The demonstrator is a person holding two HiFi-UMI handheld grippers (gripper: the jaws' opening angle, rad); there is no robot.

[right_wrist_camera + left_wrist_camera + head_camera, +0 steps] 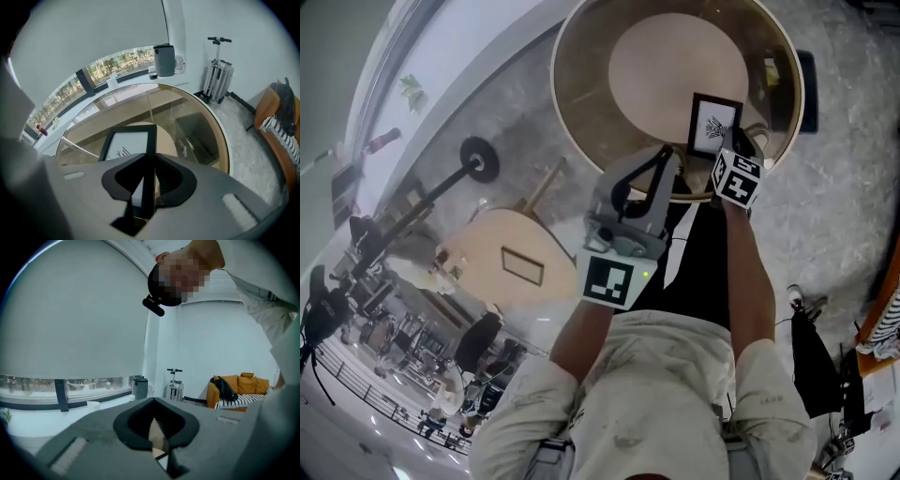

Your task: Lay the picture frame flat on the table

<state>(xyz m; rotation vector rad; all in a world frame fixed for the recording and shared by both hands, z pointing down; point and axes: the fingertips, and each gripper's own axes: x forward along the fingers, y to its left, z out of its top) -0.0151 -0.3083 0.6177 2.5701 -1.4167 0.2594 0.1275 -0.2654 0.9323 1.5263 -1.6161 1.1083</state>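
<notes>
Black pads of my right tool [147, 161] are clamped on the right-hand edge of the picture frame [125, 146] — a dark frame round a white sheet with a small plant drawing. The frame's face is tilted up toward me, not lying flat. It sits over the near part of the desk [197, 117], close to the rim on my side. I cannot tell whether its lower edge touches the glass.

My left tool [160, 446] is held off to the left of the frame, close to my body and apart from it. It is angled upward, so its view takes in the room rather than the desk. Its jaws are drawn together with only a thin slit between them, and they hold nothing.

Beyond the frame, the desk is round, with a glass top inside a wooden rim and a pale round base [675, 66] showing through the glass.

Farther off, a grey bin [164, 60] stands by the curved window, and a folded scooter [217, 79] leans at the white wall. An orange sofa [243, 383] stands against the wall — a black bag [225, 389] lies on it.
</notes>
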